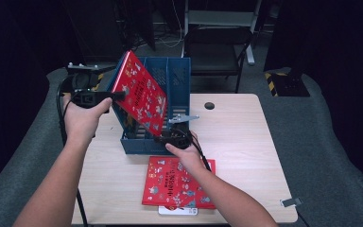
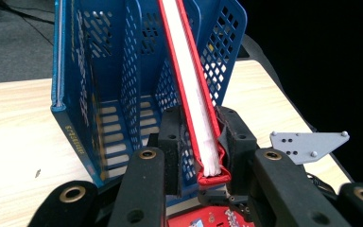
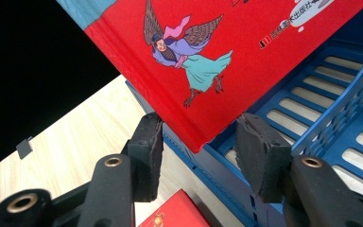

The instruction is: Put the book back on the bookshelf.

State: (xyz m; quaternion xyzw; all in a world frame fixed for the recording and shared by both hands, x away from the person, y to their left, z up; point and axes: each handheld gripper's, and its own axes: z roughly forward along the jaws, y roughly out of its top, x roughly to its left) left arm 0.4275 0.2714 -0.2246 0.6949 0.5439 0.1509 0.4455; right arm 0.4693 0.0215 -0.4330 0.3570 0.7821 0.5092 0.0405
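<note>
book: red book (image 1: 139,92) tilted over blue file rack (image 1: 179,78), low corner toward front slot
left gripper (image 2: 199,142): jaws clamp book's edge
right gripper (image 3: 201,151): jaws apart, likely not pressing corner
counter (image 1: 246,142): second book (image 1: 177,182) flat

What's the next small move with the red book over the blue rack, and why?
Probably swing the red book upright and lower it into a slot of the blue file rack. The left tool clamps its edge, it hangs tilted over the rack, and the right tool brackets its lower corner with jaws apart.
</note>
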